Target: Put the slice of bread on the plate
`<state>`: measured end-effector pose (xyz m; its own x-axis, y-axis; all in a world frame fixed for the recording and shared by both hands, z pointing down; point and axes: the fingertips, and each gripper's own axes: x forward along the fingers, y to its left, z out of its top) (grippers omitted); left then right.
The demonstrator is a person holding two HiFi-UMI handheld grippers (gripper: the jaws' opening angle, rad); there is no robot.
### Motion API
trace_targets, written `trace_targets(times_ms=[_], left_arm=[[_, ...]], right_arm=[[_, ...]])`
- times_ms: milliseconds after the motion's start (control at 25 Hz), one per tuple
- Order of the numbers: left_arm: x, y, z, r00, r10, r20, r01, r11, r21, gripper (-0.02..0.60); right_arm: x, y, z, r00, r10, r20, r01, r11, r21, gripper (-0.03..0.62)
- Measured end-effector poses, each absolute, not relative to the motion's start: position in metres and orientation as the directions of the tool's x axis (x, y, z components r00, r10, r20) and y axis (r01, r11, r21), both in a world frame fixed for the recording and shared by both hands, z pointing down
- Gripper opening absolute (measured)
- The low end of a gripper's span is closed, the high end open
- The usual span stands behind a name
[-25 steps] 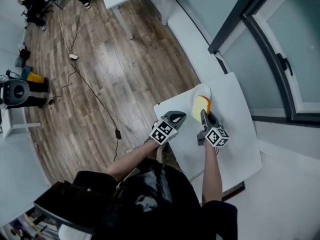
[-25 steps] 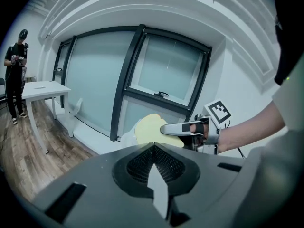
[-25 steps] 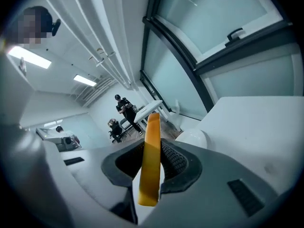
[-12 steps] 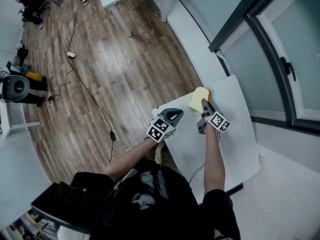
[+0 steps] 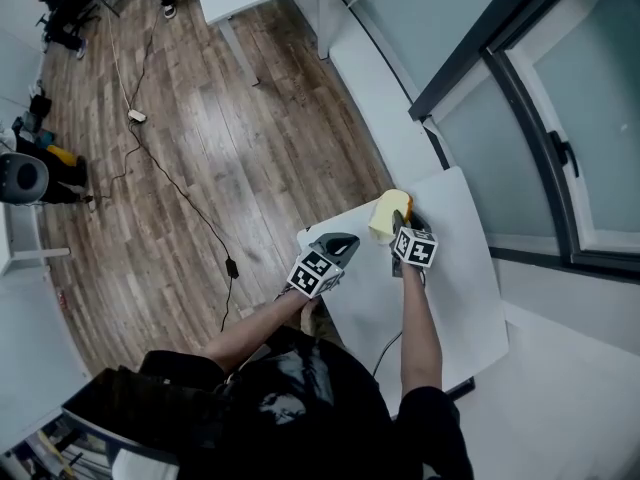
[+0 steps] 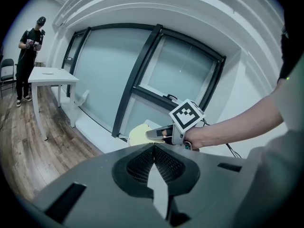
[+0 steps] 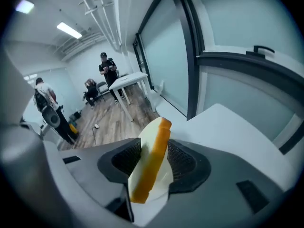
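Note:
A slice of bread (image 7: 159,137) with an orange crust stands on edge between the jaws of my right gripper (image 7: 152,158). The jaws are opening: the slice leans on the left pad and a gap shows at the right pad. Under it lies a bright white patch (image 7: 164,183), seemingly the plate. In the head view the bread (image 5: 385,214) sits at the white table's (image 5: 450,268) far left corner, in front of my right gripper (image 5: 399,224), and hides the plate. My left gripper (image 5: 347,239) hovers to the left, shut and empty, and faces the bread (image 6: 137,136).
The table's far and left edges run close to the bread, with wooden floor (image 5: 250,138) below. A dark-framed window wall (image 5: 520,88) stands beyond. A cable (image 5: 385,343) trails over the table's near edge. People stand by another white table (image 7: 130,82) across the room.
My right gripper has carried the bread down and towards the table's far left corner, where it covers the plate. The left gripper shifted slightly left.

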<state>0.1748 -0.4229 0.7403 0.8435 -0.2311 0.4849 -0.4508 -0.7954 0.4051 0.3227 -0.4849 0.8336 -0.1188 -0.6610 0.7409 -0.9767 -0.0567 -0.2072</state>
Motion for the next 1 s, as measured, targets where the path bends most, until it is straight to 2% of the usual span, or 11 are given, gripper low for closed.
trace_targets(times_ms=[120, 240, 320, 480, 600, 640, 760, 840, 1000], left_arm=[[0.176, -0.421, 0.735, 0.848, -0.229, 0.478, -0.443, -0.802, 0.402, 0.002], [0.172, -0.418, 0.731, 0.846, -0.232, 0.480, -0.444, -0.806, 0.393, 0.002], [0.167, -0.415, 0.727, 0.844, -0.238, 0.480, -0.442, -0.815, 0.374, 0.002], [0.157, -0.411, 0.721, 0.832, -0.242, 0.500, -0.441, -0.835, 0.329, 0.002], [0.147, -0.399, 0.719, 0.821, -0.234, 0.520, -0.440, -0.840, 0.317, 0.002], [0.144, -0.394, 0.716, 0.822, -0.235, 0.519, -0.440, -0.840, 0.316, 0.002], [0.140, -0.379, 0.699, 0.829, -0.262, 0.493, -0.441, -0.849, 0.291, 0.002], [0.138, -0.369, 0.692, 0.823, -0.273, 0.497, -0.444, -0.857, 0.263, 0.001], [0.136, -0.350, 0.686, 0.835, -0.261, 0.485, -0.435, -0.853, 0.290, 0.000]], right_arm=[[0.324, -0.478, 0.843, -0.098, -0.581, 0.808, -0.988, -0.039, -0.148, 0.233], [0.326, -0.466, 0.847, -0.080, -0.552, 0.830, -0.990, -0.054, -0.131, 0.242], [0.328, -0.456, 0.838, -0.059, -0.601, 0.797, -0.990, -0.067, -0.124, 0.242], [0.298, -0.421, 0.797, -0.143, -0.702, 0.698, -0.974, -0.023, -0.223, 0.241], [0.279, -0.383, 0.753, -0.121, -0.765, 0.632, -0.980, -0.007, -0.197, 0.239], [0.277, -0.370, 0.737, -0.094, -0.788, 0.608, -0.984, -0.019, -0.177, 0.216], [0.280, -0.330, 0.694, 0.012, -0.836, 0.548, -0.989, -0.092, -0.119, 0.076], [0.280, -0.306, 0.680, 0.047, -0.836, 0.547, -0.983, -0.135, -0.122, 0.009], [0.271, -0.273, 0.669, 0.048, -0.836, 0.547, -0.977, -0.153, -0.148, 0.009]])
